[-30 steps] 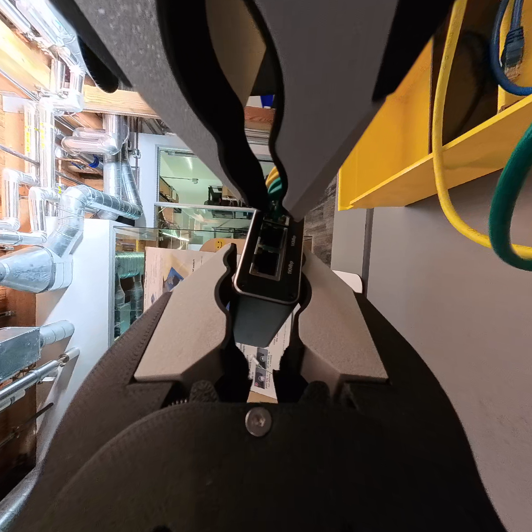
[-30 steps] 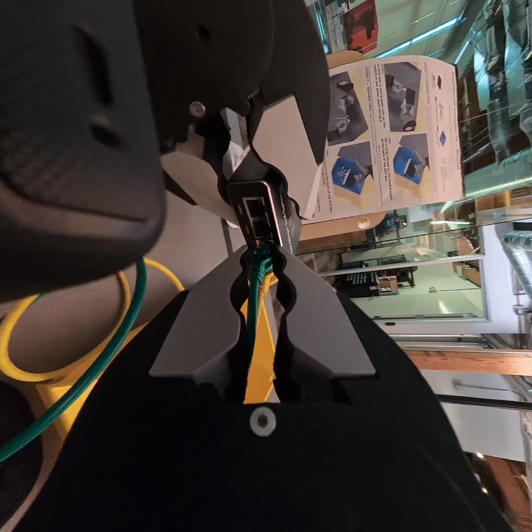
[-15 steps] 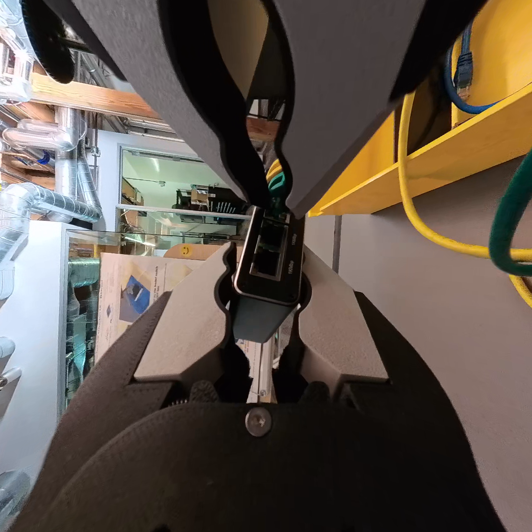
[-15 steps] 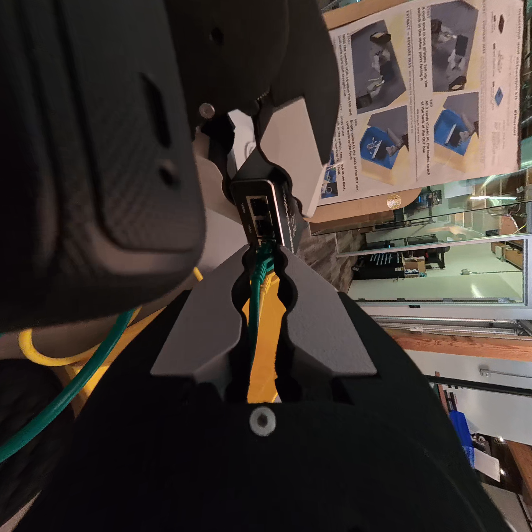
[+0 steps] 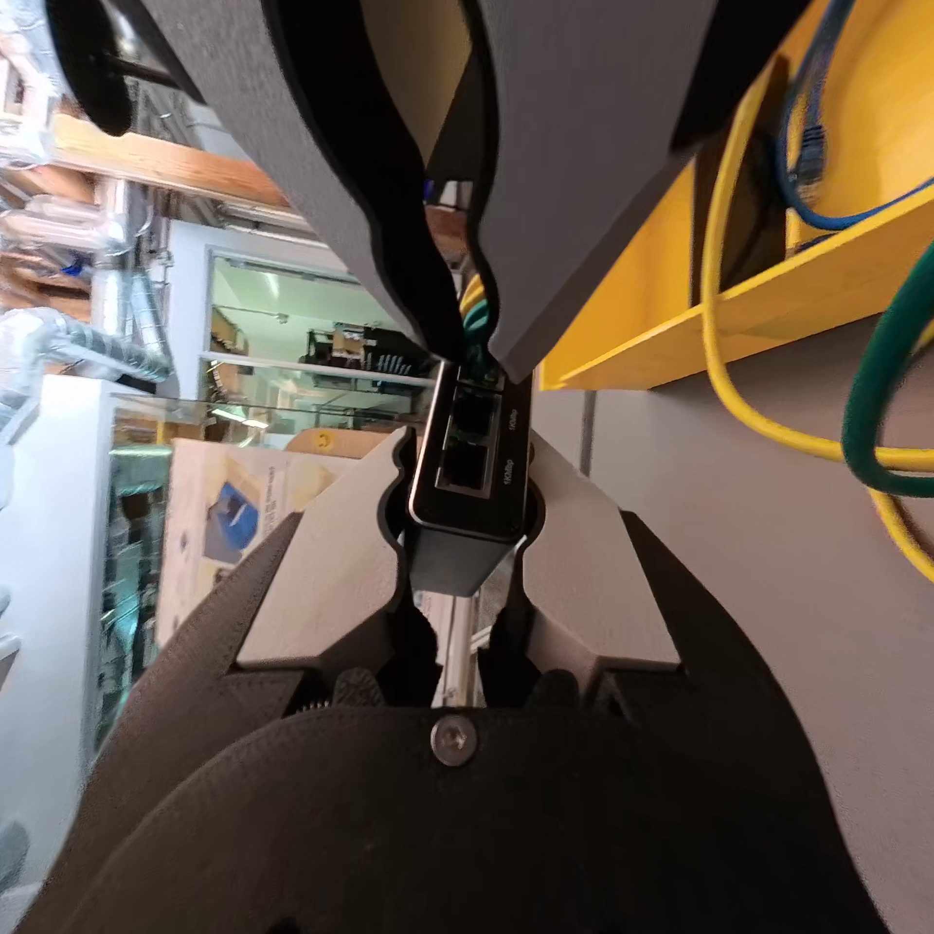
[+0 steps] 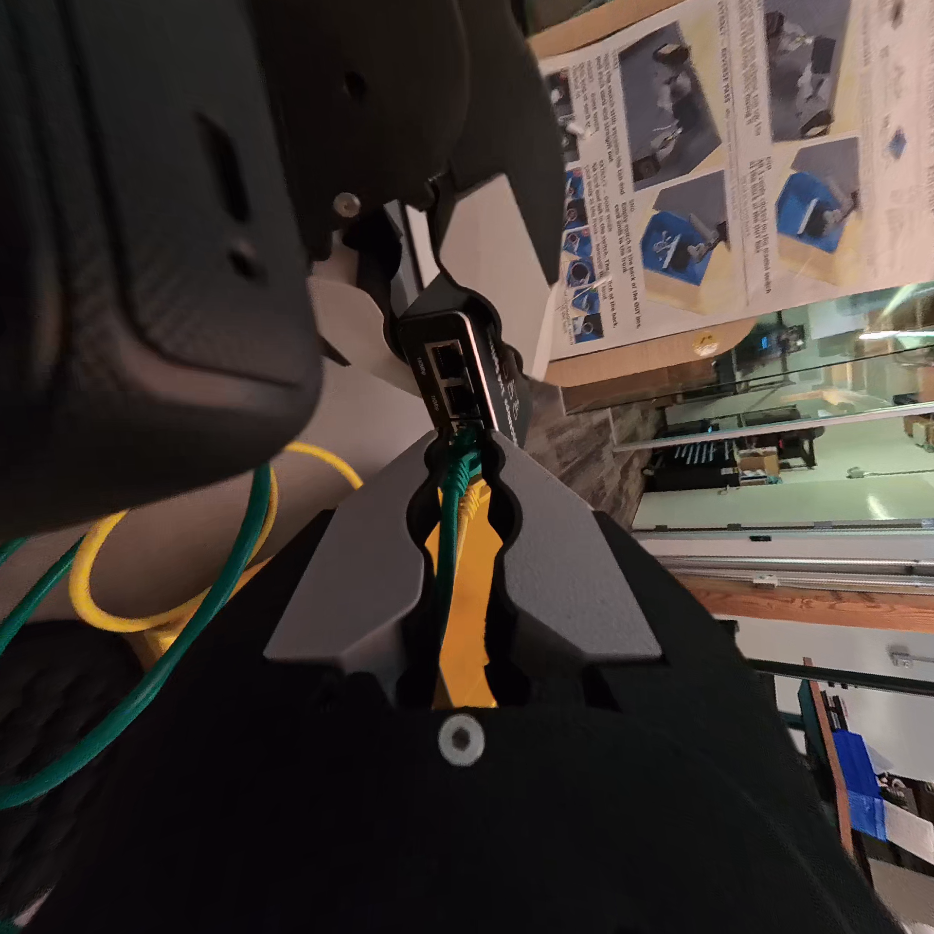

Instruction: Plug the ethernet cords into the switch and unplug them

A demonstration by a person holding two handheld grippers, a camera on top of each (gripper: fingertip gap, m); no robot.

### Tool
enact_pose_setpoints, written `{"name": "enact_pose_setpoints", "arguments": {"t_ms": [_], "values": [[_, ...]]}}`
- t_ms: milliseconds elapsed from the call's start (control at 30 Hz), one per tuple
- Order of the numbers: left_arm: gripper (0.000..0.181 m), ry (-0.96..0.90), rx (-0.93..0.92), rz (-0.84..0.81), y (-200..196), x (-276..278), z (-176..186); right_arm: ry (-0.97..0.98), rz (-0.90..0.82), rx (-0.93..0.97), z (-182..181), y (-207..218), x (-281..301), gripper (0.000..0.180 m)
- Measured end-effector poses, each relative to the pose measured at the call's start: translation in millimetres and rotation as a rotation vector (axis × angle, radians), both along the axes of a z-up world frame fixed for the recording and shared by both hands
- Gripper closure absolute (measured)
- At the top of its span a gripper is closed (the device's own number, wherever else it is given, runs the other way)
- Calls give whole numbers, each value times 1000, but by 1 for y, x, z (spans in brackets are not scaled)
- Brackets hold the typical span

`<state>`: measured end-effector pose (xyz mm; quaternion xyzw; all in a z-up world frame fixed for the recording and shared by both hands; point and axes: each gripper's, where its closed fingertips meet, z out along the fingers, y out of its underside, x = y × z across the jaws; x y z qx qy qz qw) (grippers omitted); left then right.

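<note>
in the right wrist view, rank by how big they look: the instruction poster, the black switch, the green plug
1. Instruction poster, largest by far, though the frame edge cuts it off.
2. Black switch, clearly smaller.
3. Green plug, smallest, pinched in the right gripper.

This is apparent size only; the poster hangs farther back.

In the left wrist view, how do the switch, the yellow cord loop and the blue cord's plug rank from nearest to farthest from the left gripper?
1. Switch, clamped inside the left gripper.
2. Yellow cord loop, hanging at right.
3. Blue cord's plug, top right in the yellow box.
</note>
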<state>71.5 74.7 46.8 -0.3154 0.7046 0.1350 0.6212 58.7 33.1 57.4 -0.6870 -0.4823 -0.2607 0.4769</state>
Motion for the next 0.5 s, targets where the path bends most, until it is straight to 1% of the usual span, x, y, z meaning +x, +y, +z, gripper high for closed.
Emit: {"name": "enact_pose_setpoints", "arguments": {"t_ms": [100,200,400,500], "values": [[144,-51,80,23,-4,-9,20,42,81,94,20,-1,-8,164],[145,-82,93,34,-11,-15,34,5,147,184,34,-7,-14,164],[145,-79,106,32,-17,-16,37,-97,158,233,36,-12,-14,164],[145,-89,106,31,-17,-16,39,-81,153,236,38,-12,-13,163]]}}
